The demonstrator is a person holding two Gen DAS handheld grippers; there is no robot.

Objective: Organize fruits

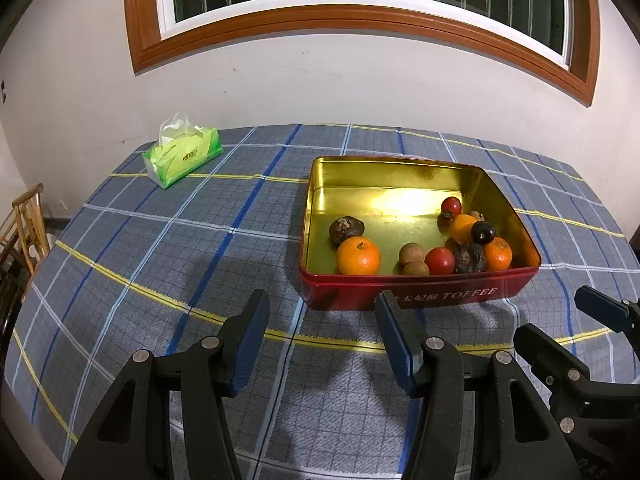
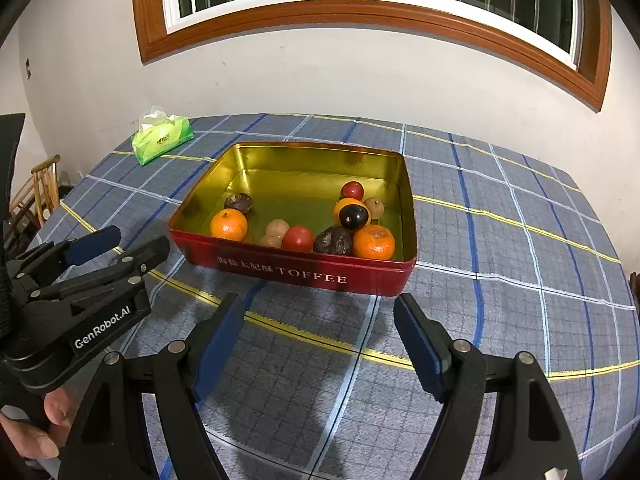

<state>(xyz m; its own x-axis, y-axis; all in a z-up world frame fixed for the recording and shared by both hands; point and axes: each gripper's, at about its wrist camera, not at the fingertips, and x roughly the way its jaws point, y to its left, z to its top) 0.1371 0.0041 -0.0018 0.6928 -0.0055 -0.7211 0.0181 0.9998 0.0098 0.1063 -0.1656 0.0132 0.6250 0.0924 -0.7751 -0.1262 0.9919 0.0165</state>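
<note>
A red TOFFEE tin point(image 1: 416, 294) with a gold inside stands on the checked tablecloth; it also shows in the right wrist view point(image 2: 296, 276). Inside lie several fruits: oranges point(image 1: 358, 257) point(image 2: 229, 225), red tomatoes point(image 1: 439, 261) point(image 2: 297, 239), brown longans point(image 1: 411, 253), wrinkled dark fruits point(image 1: 346, 229) point(image 2: 333, 240) and a dark plum point(image 2: 353, 217). My left gripper point(image 1: 322, 300) is open and empty, hovering just before the tin's near left corner. My right gripper point(image 2: 320, 304) is open and empty before the tin's near wall.
A green tissue pack point(image 1: 183, 156) lies at the table's far left, also in the right wrist view point(image 2: 161, 141). A bamboo chair point(image 1: 28, 216) stands off the left edge. A wall with a window lies behind the table.
</note>
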